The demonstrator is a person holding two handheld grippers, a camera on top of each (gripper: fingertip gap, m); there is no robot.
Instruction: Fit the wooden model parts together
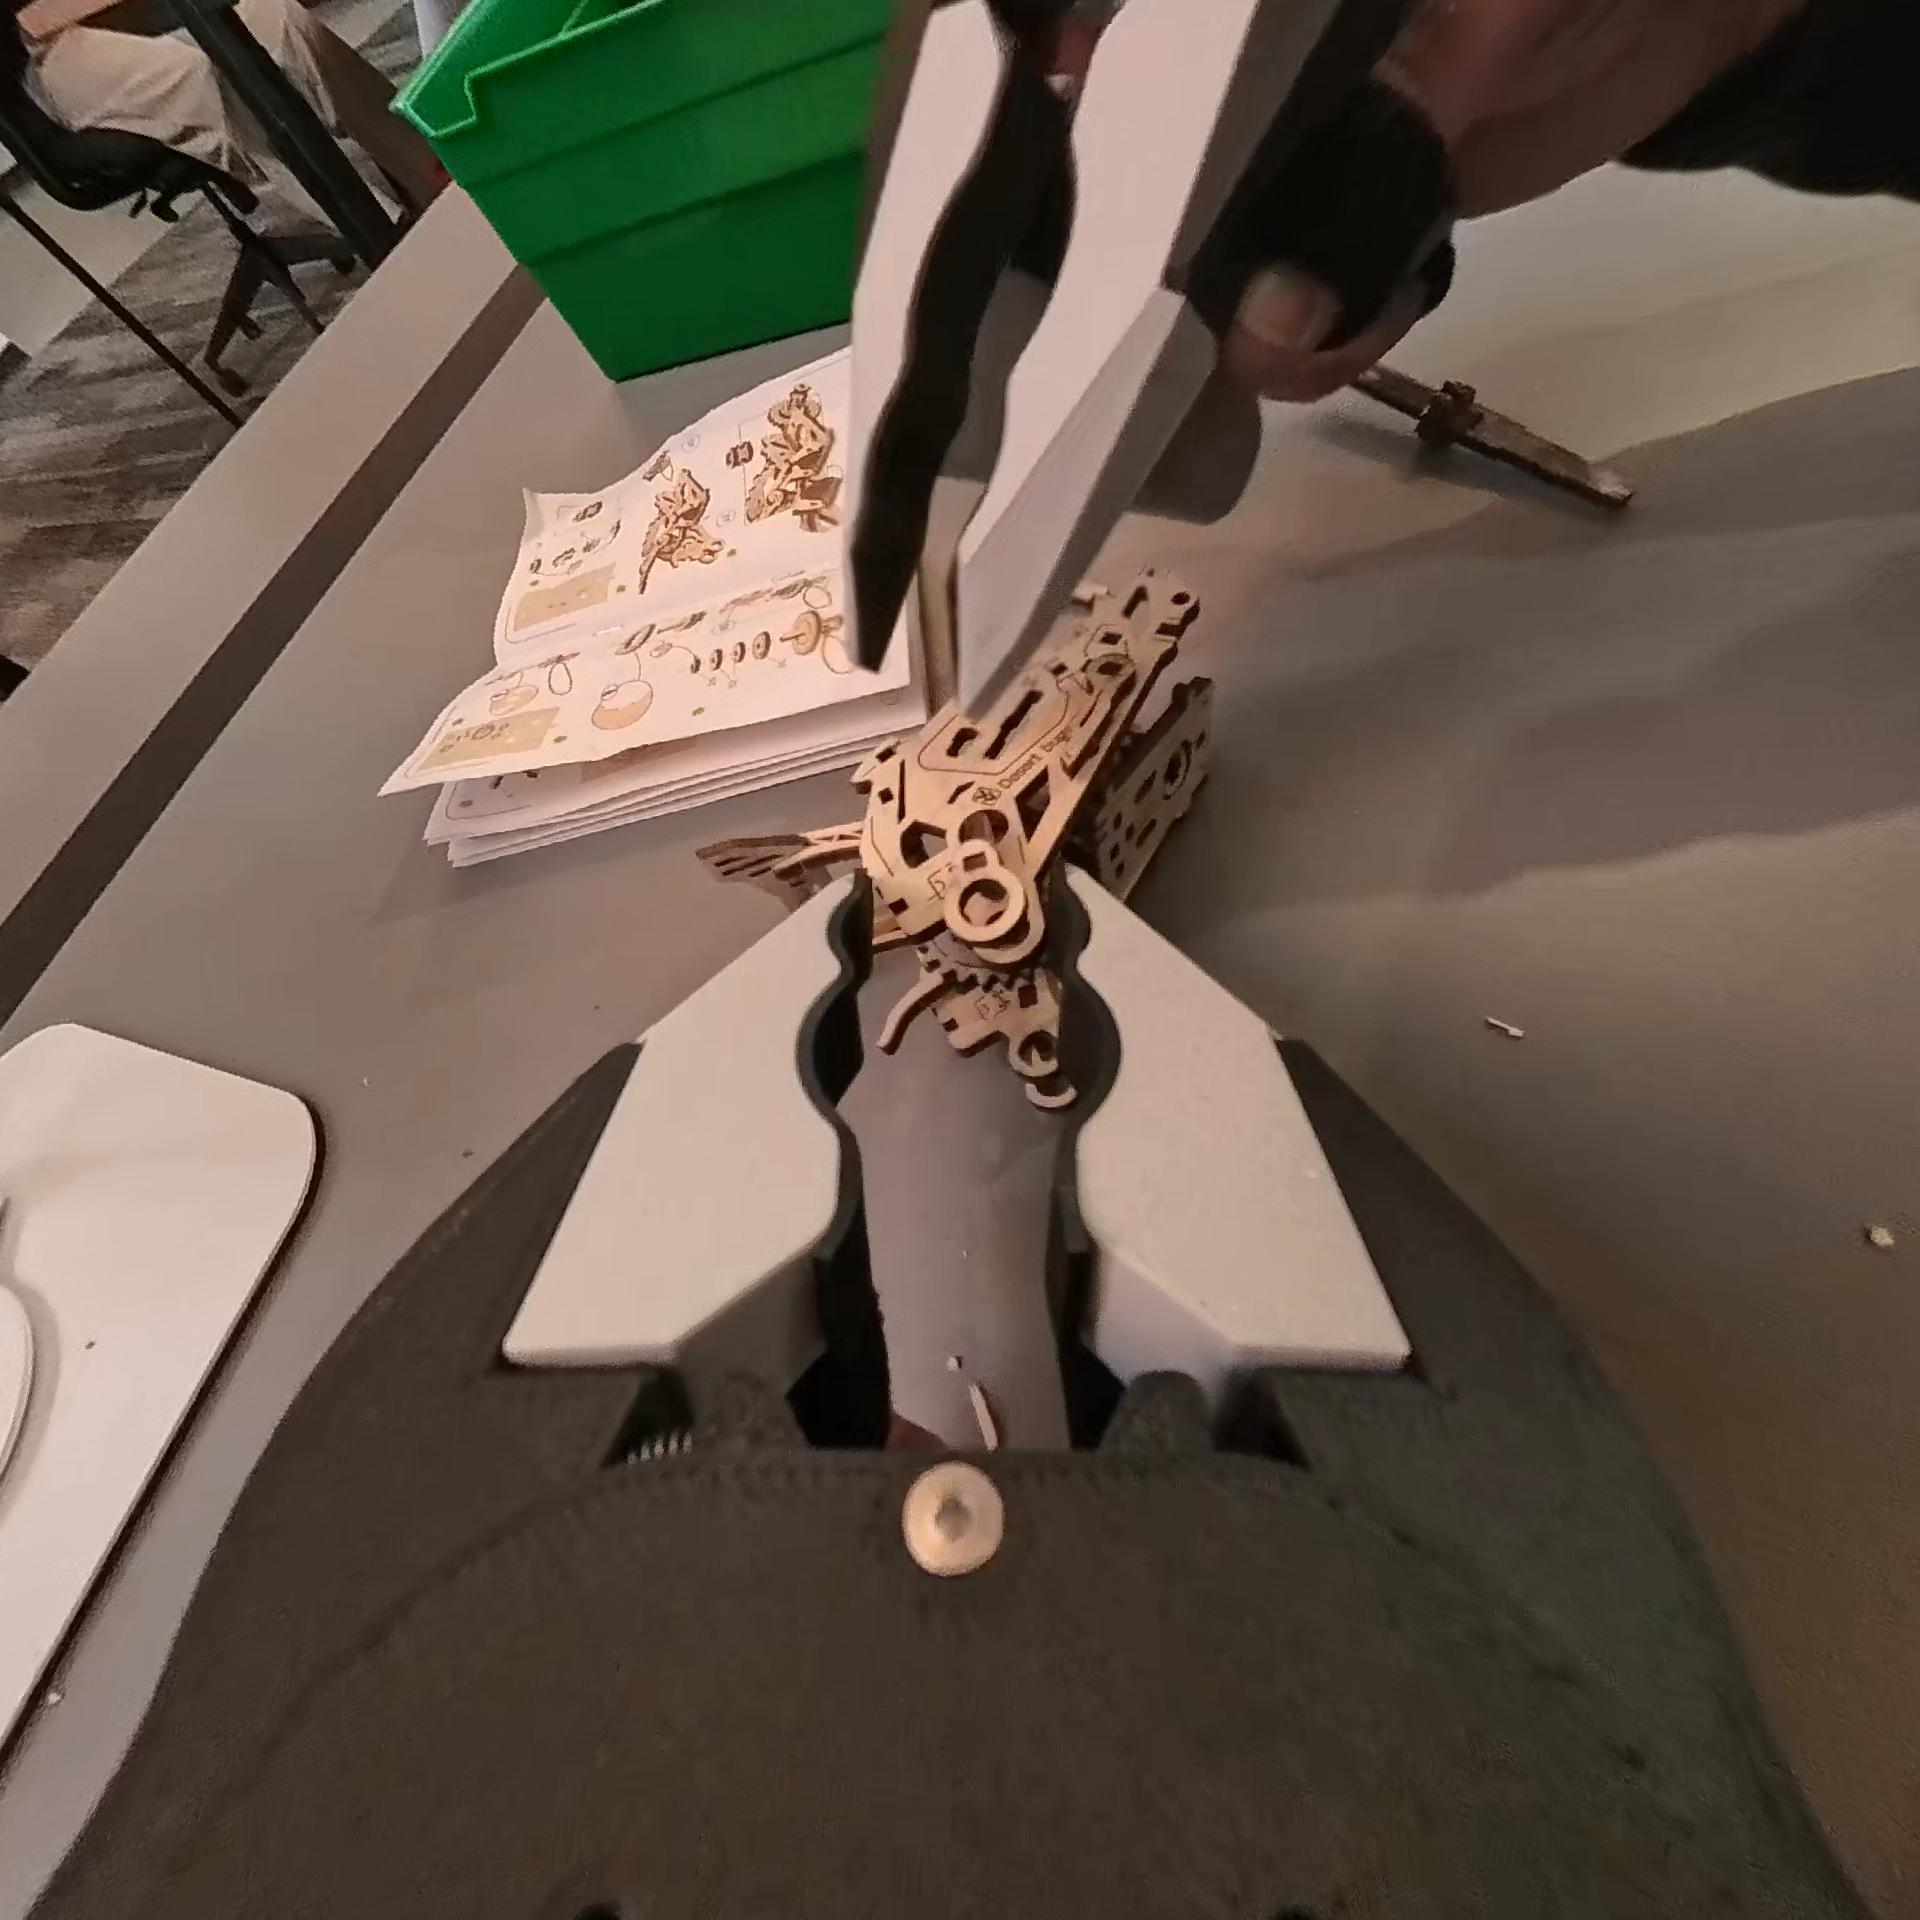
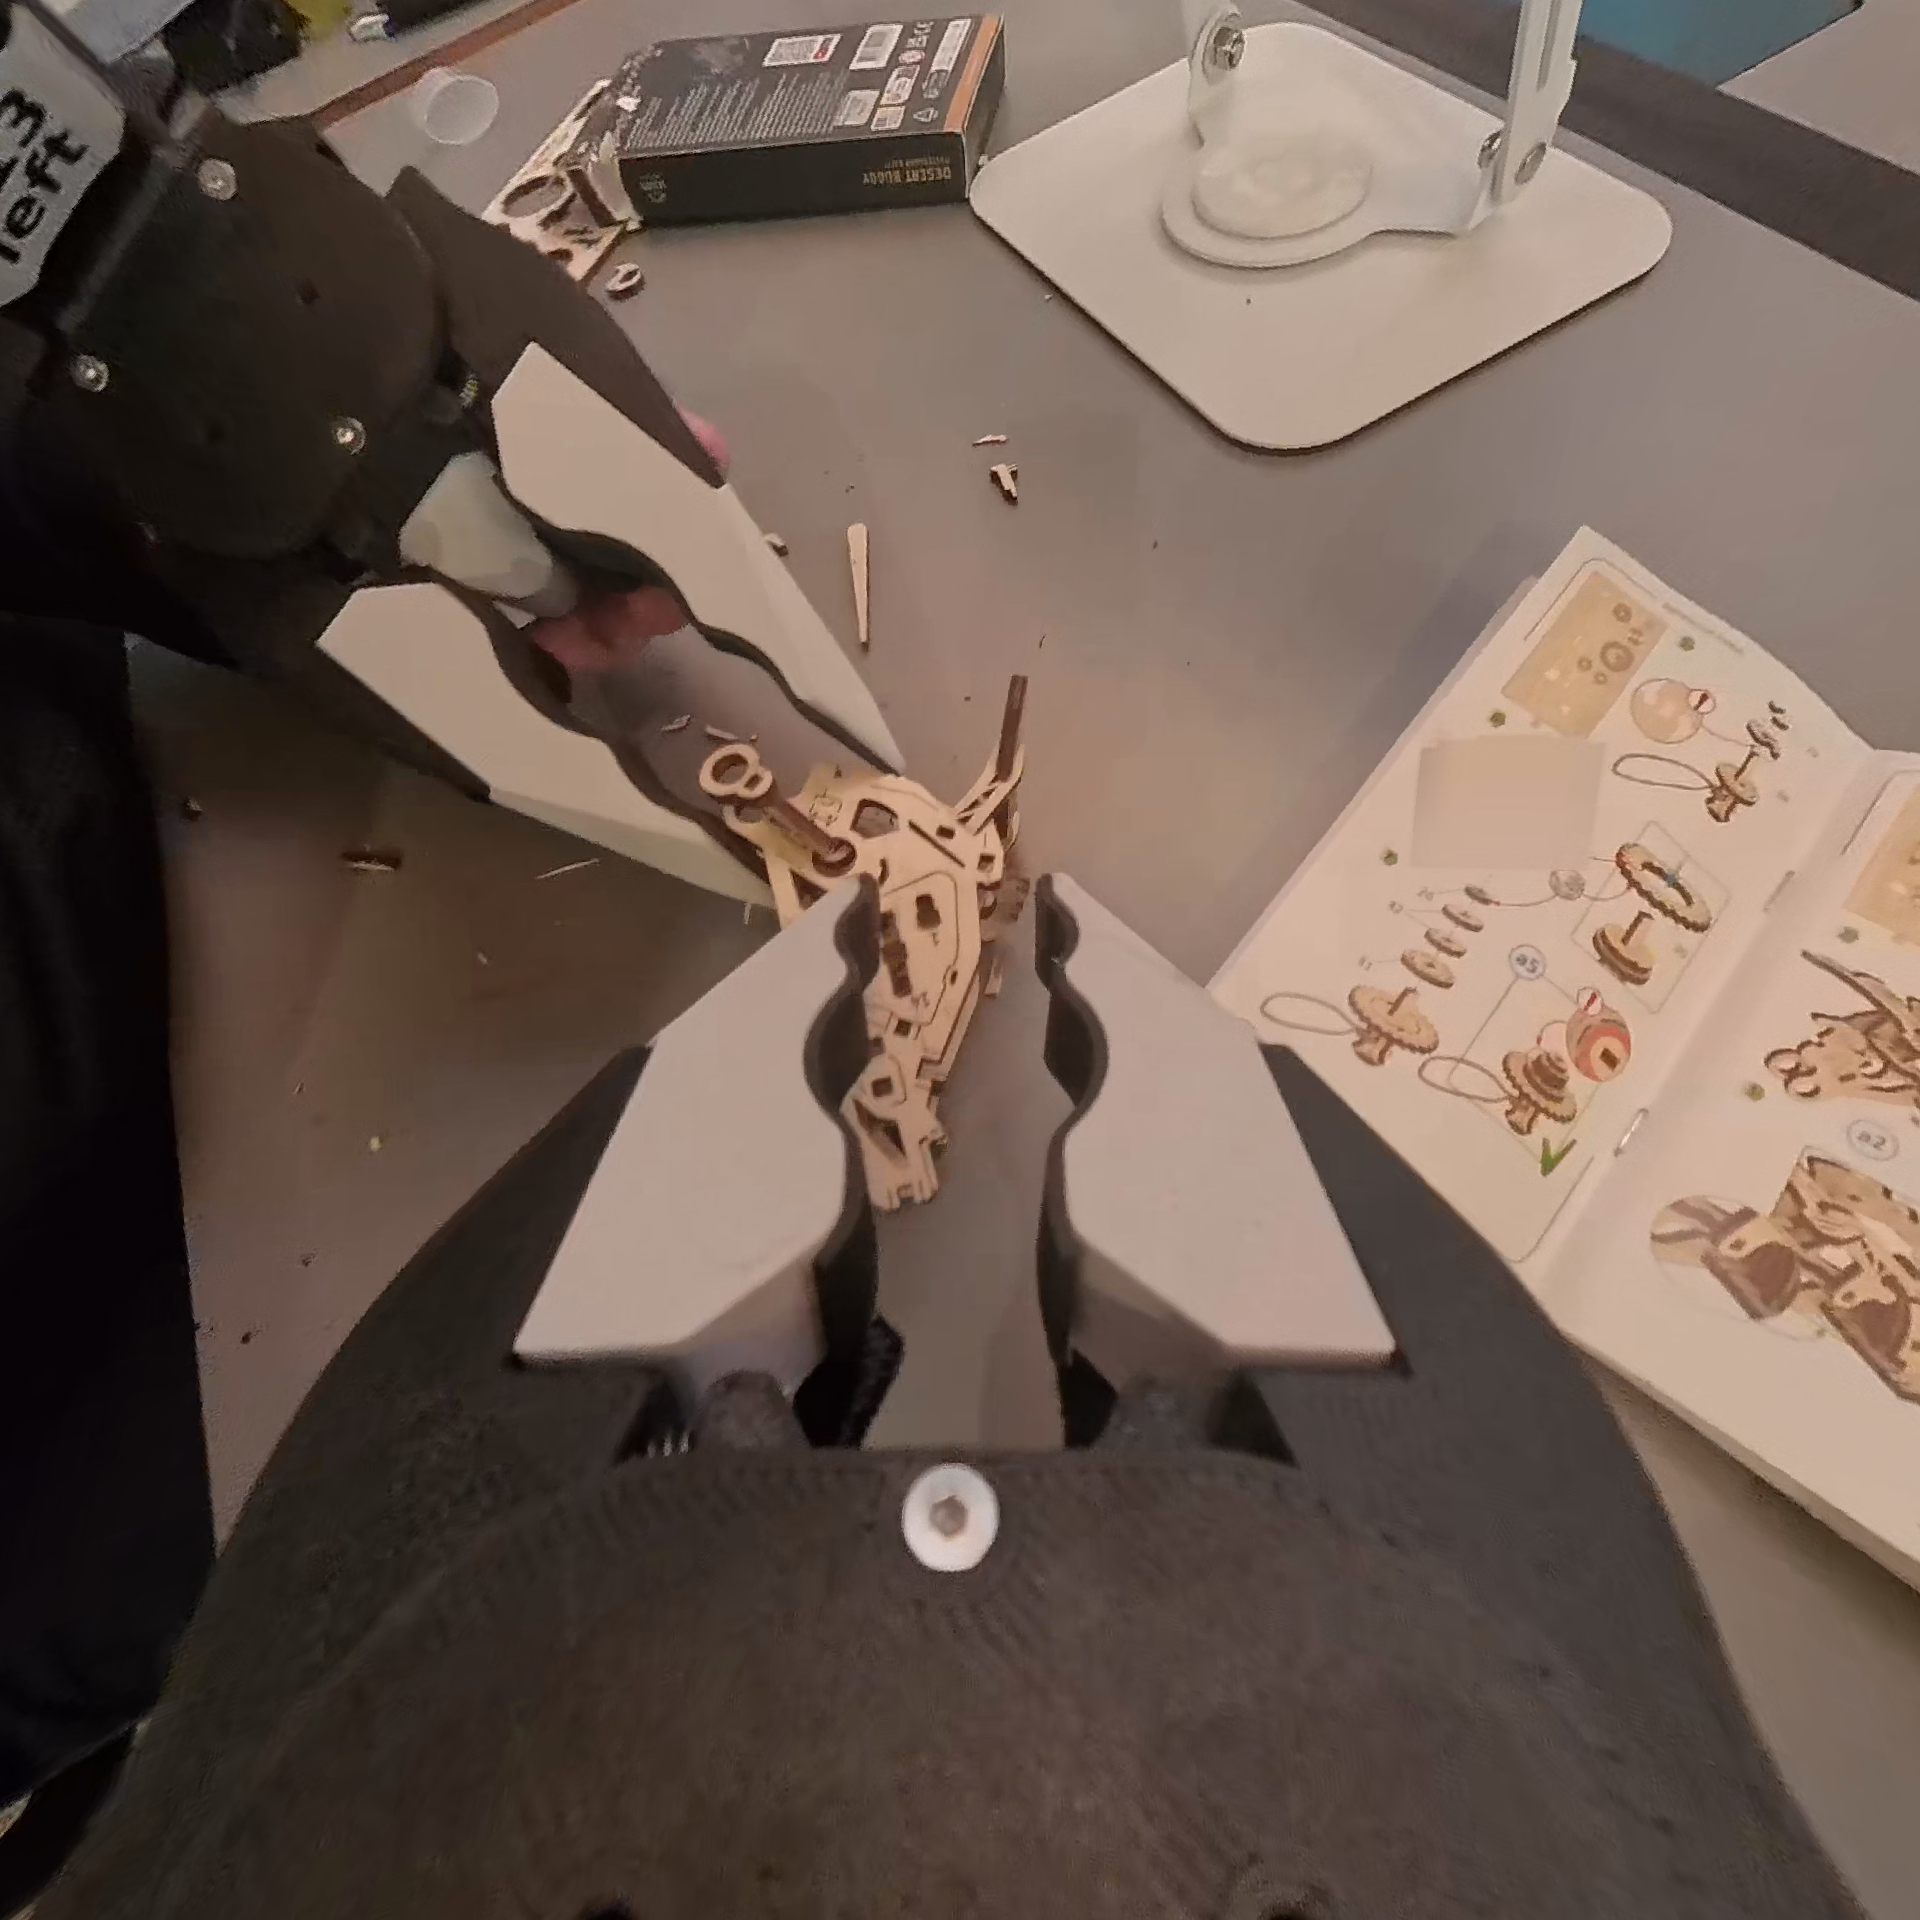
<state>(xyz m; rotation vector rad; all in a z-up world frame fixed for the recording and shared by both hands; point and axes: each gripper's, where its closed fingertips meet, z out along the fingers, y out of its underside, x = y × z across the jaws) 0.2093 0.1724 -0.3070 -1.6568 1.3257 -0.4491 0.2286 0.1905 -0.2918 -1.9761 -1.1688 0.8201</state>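
A pale wooden model [image 1: 966,790] of flat laser-cut plates is held tilted above the grey table [image 1: 1558,831]. My left gripper [image 1: 961,899] is shut on its lower end, just below a key-shaped piece [image 1: 987,894]. In the right wrist view this gripper [image 2: 831,826] comes in from the left and clamps the model [image 2: 914,935] near the key piece [image 2: 732,774]. My right gripper [image 2: 951,888] straddles the model's other end. Its left pad lies against the wood and a gap shows at the right pad, so it is open. In the left wrist view it [image 1: 920,675] reaches down from above. A dark stick [image 2: 1010,738] juts from the model.
An open instruction booklet [image 1: 675,623] lies left of the model and shows at the right in the right wrist view [image 2: 1558,987]. A green bin [image 1: 644,177], a white stand base [image 2: 1320,239], a black box [image 2: 810,114] and a wooden block [image 1: 1153,800] also stand on the table. Wood scraps [image 2: 857,592] lie around. Both grippers' tips are close together, under 4 cm apart. Both grippers' tips are roughly 30 cm from the white stand base [image 2: 1320,239].
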